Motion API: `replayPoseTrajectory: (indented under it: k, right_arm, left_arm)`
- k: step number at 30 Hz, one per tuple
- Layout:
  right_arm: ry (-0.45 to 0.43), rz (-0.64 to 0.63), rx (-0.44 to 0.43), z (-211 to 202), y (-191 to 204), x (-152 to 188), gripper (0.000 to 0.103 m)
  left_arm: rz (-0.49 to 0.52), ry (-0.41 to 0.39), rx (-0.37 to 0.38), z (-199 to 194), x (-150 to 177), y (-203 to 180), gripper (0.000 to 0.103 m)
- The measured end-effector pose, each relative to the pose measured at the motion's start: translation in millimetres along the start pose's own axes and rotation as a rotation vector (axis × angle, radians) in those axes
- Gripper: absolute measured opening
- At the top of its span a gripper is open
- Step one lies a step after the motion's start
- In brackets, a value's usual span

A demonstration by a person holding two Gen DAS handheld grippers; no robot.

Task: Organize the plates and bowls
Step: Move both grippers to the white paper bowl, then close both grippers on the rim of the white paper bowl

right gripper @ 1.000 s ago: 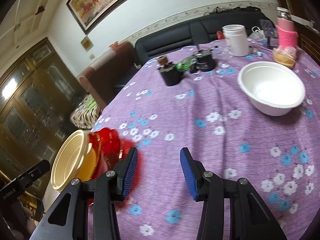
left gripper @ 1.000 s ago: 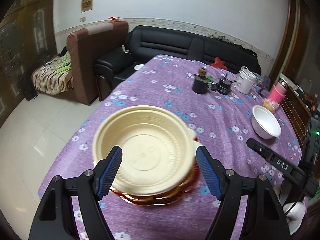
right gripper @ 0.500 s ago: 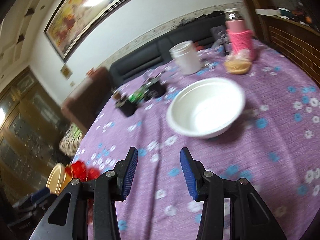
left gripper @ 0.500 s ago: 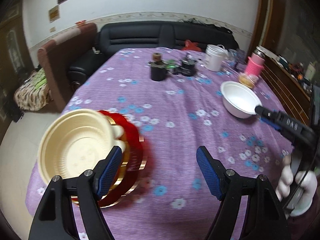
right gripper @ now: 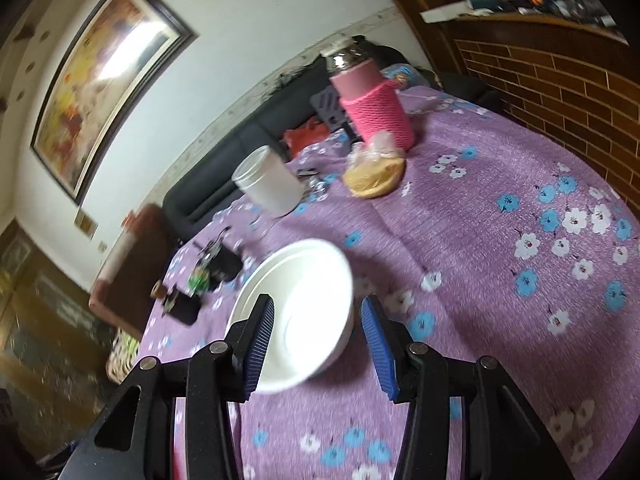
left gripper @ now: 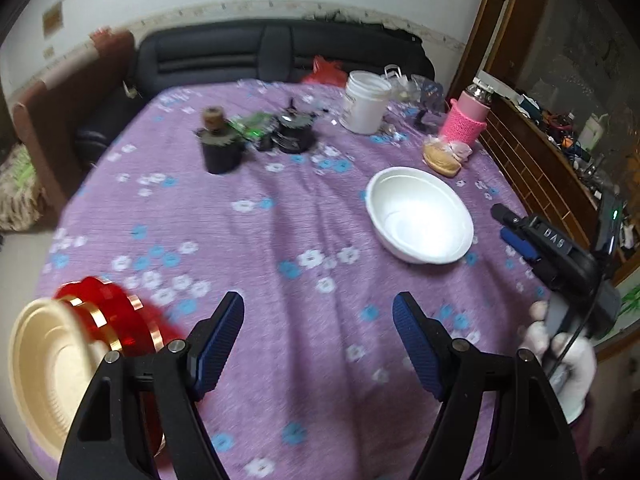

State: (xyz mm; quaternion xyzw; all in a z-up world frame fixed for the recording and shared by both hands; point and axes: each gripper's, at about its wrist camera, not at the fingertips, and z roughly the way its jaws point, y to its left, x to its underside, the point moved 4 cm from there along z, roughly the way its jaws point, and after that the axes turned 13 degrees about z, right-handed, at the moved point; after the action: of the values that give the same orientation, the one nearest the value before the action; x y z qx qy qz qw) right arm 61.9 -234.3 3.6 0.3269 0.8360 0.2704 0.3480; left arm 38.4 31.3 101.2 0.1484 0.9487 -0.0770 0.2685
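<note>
A white bowl point(left gripper: 420, 216) sits on the purple flowered tablecloth point(left gripper: 280, 240) at the right; in the right wrist view the bowl point(right gripper: 304, 312) lies just ahead of and between the tips of my open right gripper point(right gripper: 318, 346). A cream bowl point(left gripper: 40, 368) rests on a stack of red and gold plates point(left gripper: 108, 320) at the table's near left edge. My left gripper point(left gripper: 318, 344) is open and empty above the cloth, right of that stack. The right gripper also shows in the left wrist view point(left gripper: 516, 232).
At the far side stand a white tub point(left gripper: 366, 102), a pink-sleeved flask point(left gripper: 466, 120), a bagged bun point(left gripper: 442, 158), a black pot point(left gripper: 220, 148) and small dark items point(left gripper: 294, 134). A wooden cabinet point(left gripper: 540, 152) borders the right side. A black sofa point(left gripper: 260, 52) is behind.
My left gripper has swung right, away from the cream bowl, which now sits at the frame's left edge. My right gripper has moved up to the white bowl, which now lies between its tips.
</note>
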Motion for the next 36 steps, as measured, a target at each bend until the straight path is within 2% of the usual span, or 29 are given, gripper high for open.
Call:
replayPoseTrajectory:
  k: [3,14,25,32,33,36]
  right_arm:
    - [0.012,0.021,0.0,17,-7,-1,0.05]
    - [0.093,-0.002,-0.011,50,-28,2,0.049]
    - [0.143,-0.067,-0.002,71,-21,19,0.049]
    - [0.152,-0.103,0.01,76,-18,25,0.049]
    - [0.155,-0.107,0.008,76,-17,26,0.048]
    - [0.164,-0.117,0.005,76,-16,29,0.041]
  left_arm:
    - [-0.029,0.044,0.045,27,-16,0,0.076]
    - [-0.058,0.141,0.012,114,-53,-2,0.076]
    - [-0.06,0.18,0.041,171,-69,-22,0.076]
    - [-0.051,0.193,0.057,185,-67,-32,0.076]
    - [-0.044,0.193,0.06,185,-68,-34,0.075]
    - [-0.015,0.203,0.072,185,-69,-40,0.053]
